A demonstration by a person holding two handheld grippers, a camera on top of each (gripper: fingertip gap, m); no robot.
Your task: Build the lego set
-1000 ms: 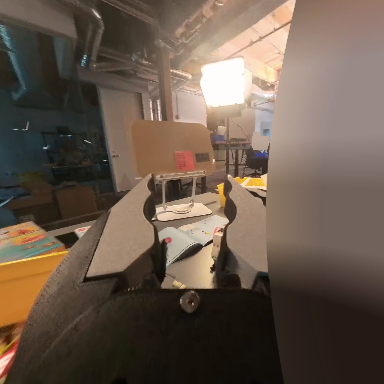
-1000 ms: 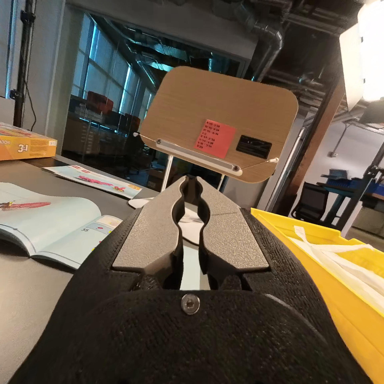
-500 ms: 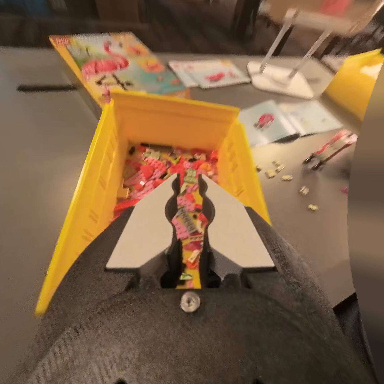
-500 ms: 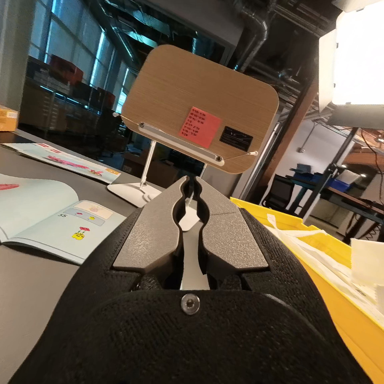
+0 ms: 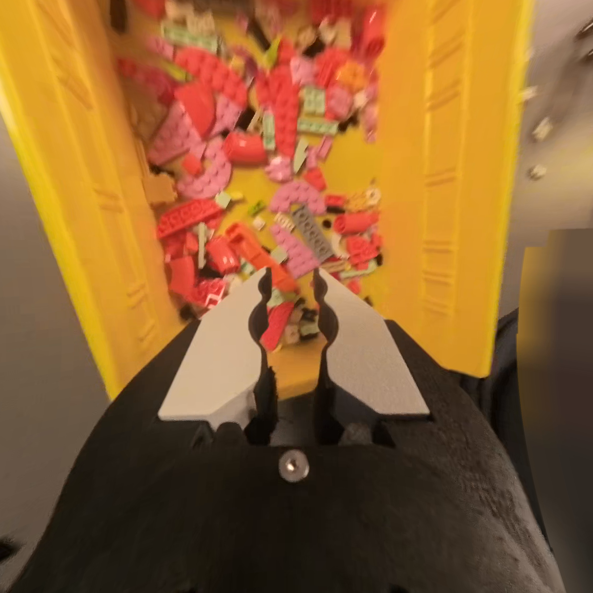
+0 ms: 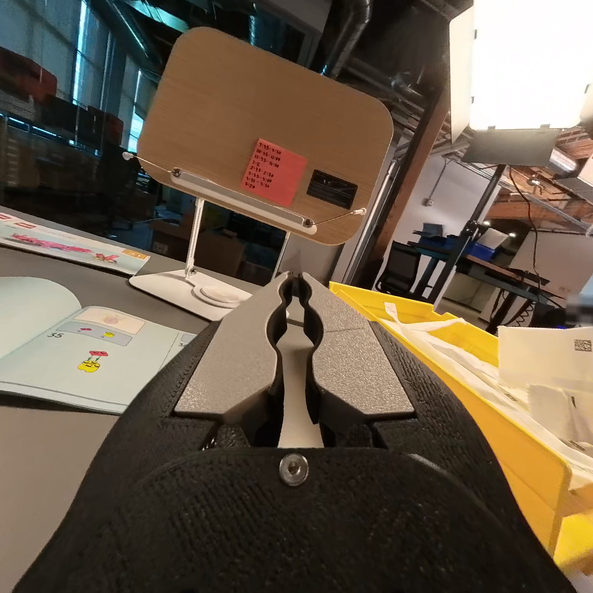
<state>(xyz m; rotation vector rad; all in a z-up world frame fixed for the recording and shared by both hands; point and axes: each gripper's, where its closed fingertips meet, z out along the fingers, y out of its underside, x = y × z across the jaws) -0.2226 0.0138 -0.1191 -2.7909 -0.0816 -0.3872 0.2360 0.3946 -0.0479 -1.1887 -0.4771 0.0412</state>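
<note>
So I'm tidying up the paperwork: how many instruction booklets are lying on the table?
2: an open booklet at the near left and a closed booklet behind it; others may be hidden.

glossy plastic yellow bin [image 5: 449,160] of studded bricks [image 5: 282,106] (blurred, probably plastic); matt wood-grain stand board [image 6: 256,106]; paper booklet [image 6: 64,346].

Left gripper [image 5: 291,272]: over the near end of the bin [image 5: 80,199], fingers apart, pointing down into it.
Bricks [image 5: 256,138]: loose in the bin, heaped between its side walls, some right under the fingertips.
Right gripper [image 6: 294,275]: low above the table [image 6: 41,475], tips together.
Open booklet [image 6: 80,346]: flat on the table, left of the right gripper.
Book stand [image 6: 263,128]: beyond the booklet, ahead of the right gripper.
Second booklet [image 6: 70,247]: left of the stand's base.
Second bin [image 6: 500,430]: right of the right gripper, paper bags [image 6: 481,359] inside.
</note>
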